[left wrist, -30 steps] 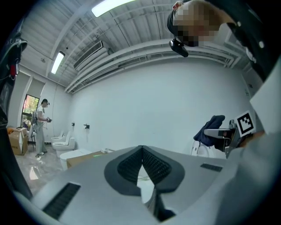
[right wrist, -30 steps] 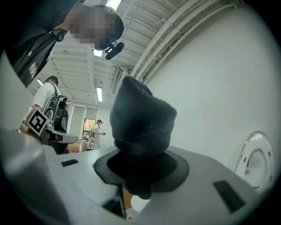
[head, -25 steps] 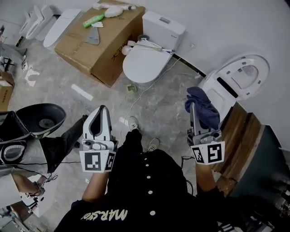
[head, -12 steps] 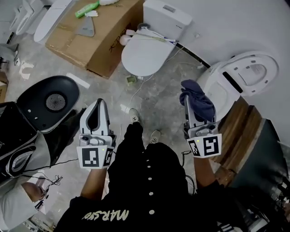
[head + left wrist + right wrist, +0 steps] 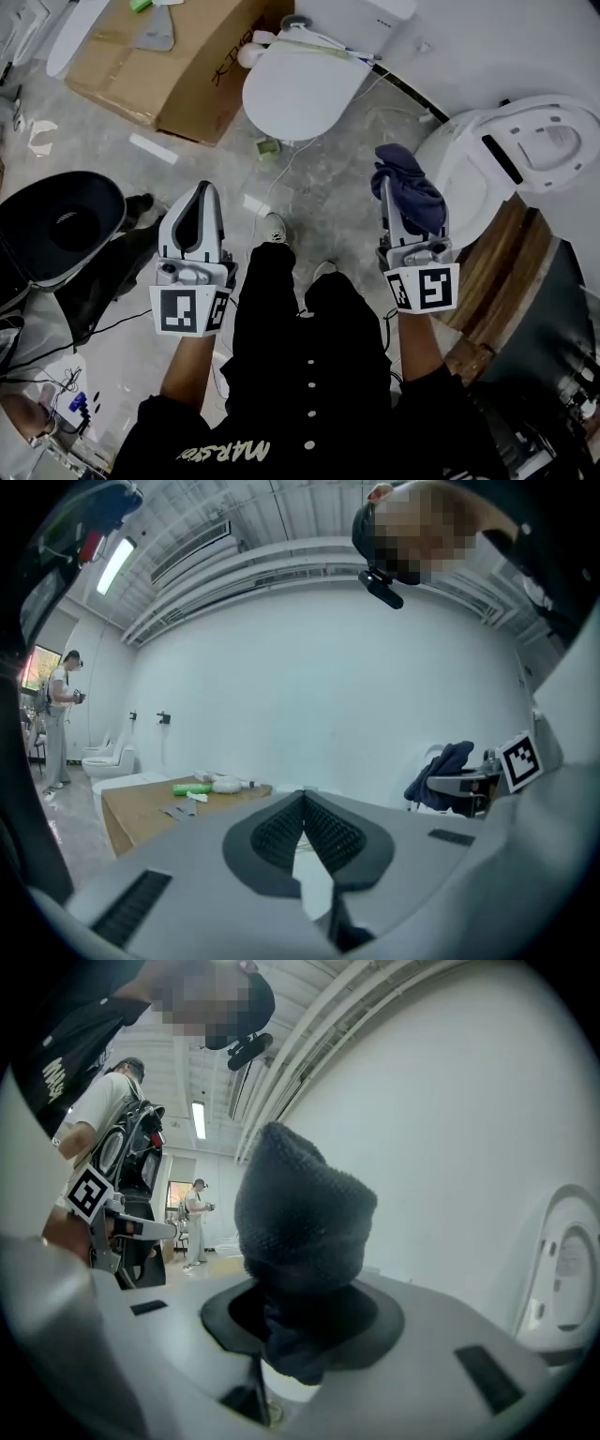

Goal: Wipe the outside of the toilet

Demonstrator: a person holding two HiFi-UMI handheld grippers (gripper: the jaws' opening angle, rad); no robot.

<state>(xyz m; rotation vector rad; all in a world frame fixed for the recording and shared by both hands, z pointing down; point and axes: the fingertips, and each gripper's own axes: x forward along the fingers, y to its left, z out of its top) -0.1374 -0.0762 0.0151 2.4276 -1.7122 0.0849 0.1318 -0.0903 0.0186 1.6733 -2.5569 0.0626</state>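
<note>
**Left gripper:** Your left gripper [image 5: 202, 192] is at centre left of the head view, held over the floor [image 5: 319, 187]. In the left gripper view its ribbed pads [image 5: 277, 832] meet at the tips. The jaws are together with nothing between them.

**Right gripper:** Your right gripper [image 5: 386, 204] is at centre right of the head view. Its jaws are clamped on a dark blue cloth [image 5: 412, 192]. In the right gripper view the cloth [image 5: 300, 1213] rises in a bunched mass above the jaws and fills the gap between them.

**Toilet:** The white toilet [image 5: 469, 178] with its lid raised stands at the right edge of the head view, just beside the cloth. In the right gripper view its lid [image 5: 562, 1269] shows at the far right, apart from the cloth.

**Surroundings:**
- A second toilet [image 5: 295, 89], lid down, stands at upper centre of the head view.
- A cardboard box [image 5: 178, 56] lies to the left of that second toilet.
- A black toilet [image 5: 56, 220] stands at the left edge.
- Your shoes [image 5: 274, 228] are on the floor between the two grippers.
</note>
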